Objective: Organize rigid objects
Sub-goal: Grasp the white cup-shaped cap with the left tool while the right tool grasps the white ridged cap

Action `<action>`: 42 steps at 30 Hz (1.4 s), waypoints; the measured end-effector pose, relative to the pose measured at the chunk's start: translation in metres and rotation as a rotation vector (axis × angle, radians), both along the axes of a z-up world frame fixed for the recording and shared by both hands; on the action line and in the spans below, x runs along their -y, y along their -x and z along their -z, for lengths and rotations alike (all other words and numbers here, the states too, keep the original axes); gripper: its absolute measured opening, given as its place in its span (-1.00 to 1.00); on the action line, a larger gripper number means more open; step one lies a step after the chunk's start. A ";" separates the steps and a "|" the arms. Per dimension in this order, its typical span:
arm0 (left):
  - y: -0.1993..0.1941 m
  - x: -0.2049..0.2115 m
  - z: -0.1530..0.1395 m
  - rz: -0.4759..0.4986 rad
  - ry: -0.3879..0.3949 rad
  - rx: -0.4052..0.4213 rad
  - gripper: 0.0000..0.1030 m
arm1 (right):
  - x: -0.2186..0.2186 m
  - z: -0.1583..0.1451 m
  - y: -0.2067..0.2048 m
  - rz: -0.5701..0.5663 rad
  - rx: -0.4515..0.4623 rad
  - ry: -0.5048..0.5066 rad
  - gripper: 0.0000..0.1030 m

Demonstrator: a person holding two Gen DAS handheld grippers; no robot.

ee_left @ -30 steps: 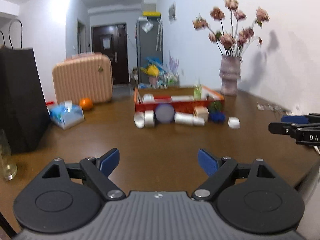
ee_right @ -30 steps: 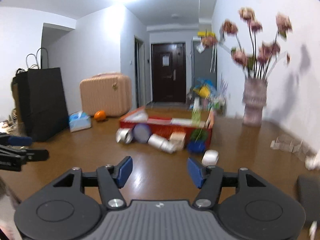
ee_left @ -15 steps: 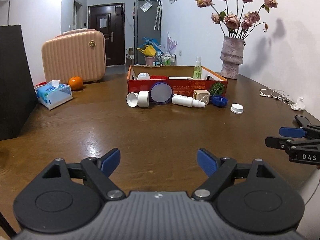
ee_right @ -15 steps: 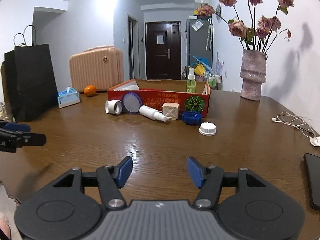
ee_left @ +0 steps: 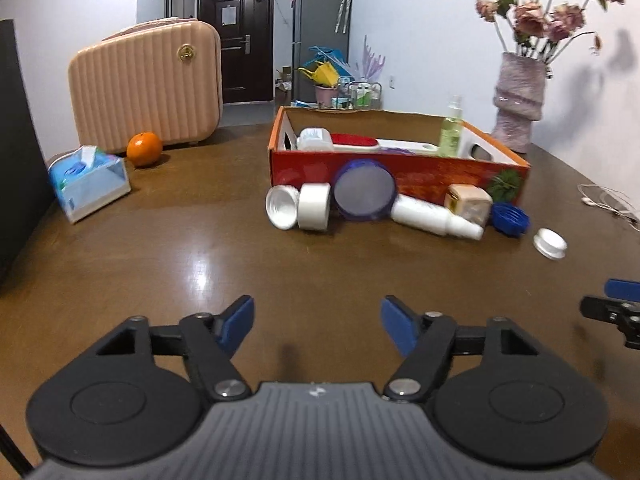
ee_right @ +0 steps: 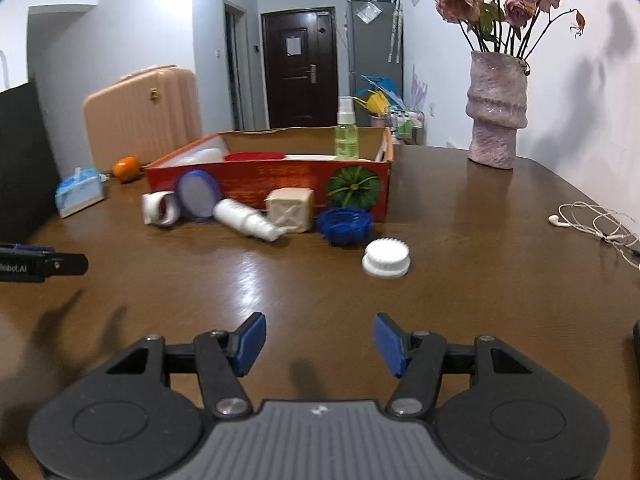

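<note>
A red cardboard box [ee_left: 400, 168] [ee_right: 276, 178] stands on the brown table with a green spray bottle [ee_left: 450, 128] [ee_right: 346, 130] and a few items inside. Along its front lie a white jar [ee_left: 314, 206], a round blue-rimmed lid [ee_left: 364, 190] [ee_right: 199, 196], a white bottle on its side [ee_left: 434, 216] [ee_right: 246, 220], a beige cube [ee_left: 468, 202] [ee_right: 290, 210], a blue ribbed cap [ee_left: 510, 218] [ee_right: 344, 226] and a white cap [ee_left: 551, 243] [ee_right: 386, 258]. My left gripper [ee_left: 316, 320] is closing with nothing between its jaws. My right gripper [ee_right: 319, 340] is open and empty. Both hover over bare table short of the objects.
A pink vase of dried flowers [ee_right: 496, 110] stands at the right rear. White earphones [ee_right: 596, 224] lie by the right edge. A tissue box [ee_left: 90, 184], an orange [ee_left: 144, 149], a pink suitcase [ee_left: 146, 90] and a black bag [ee_left: 20, 152] are on the left.
Both grippers moved forward and down, so the box and the objects look larger and nearer. The left gripper's jaws stand closer together than before.
</note>
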State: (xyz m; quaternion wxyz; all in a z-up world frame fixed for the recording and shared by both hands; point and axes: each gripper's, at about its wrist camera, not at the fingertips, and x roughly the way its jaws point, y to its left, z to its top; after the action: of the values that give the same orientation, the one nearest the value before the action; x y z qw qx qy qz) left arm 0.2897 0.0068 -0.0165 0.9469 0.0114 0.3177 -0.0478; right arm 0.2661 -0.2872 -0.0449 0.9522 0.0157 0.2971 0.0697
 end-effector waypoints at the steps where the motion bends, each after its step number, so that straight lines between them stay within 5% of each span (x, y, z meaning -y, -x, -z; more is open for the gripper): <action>1: -0.011 0.001 0.001 -0.006 -0.005 0.001 0.32 | 0.002 0.001 -0.009 0.007 -0.004 0.001 0.14; 12: -0.100 0.021 0.014 -0.020 -0.037 -0.001 -0.23 | 0.021 0.008 -0.073 0.033 -0.031 0.009 0.13; 19: -0.122 0.019 0.015 -0.001 -0.016 0.022 -0.11 | 0.026 0.013 -0.089 0.026 -0.051 -0.007 0.05; 33: -0.172 -0.068 0.020 -0.179 0.560 -0.165 -0.17 | 0.018 0.019 -0.103 -0.008 -0.057 -0.017 -0.05; 39: -0.180 -0.091 0.038 -0.224 0.735 -0.223 -0.61 | 0.018 0.021 -0.104 0.002 -0.061 -0.019 -0.21; 42: -0.175 -0.095 0.035 -0.234 0.759 -0.203 -0.83 | 0.019 0.020 -0.103 0.000 -0.063 -0.029 -0.57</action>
State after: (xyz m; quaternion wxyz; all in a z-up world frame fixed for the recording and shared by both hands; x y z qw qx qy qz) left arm 0.4644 0.1017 -0.0514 0.8467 -0.3798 0.3686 -0.0543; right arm 0.3695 -0.3064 -0.0653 0.9421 0.0319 0.3257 0.0733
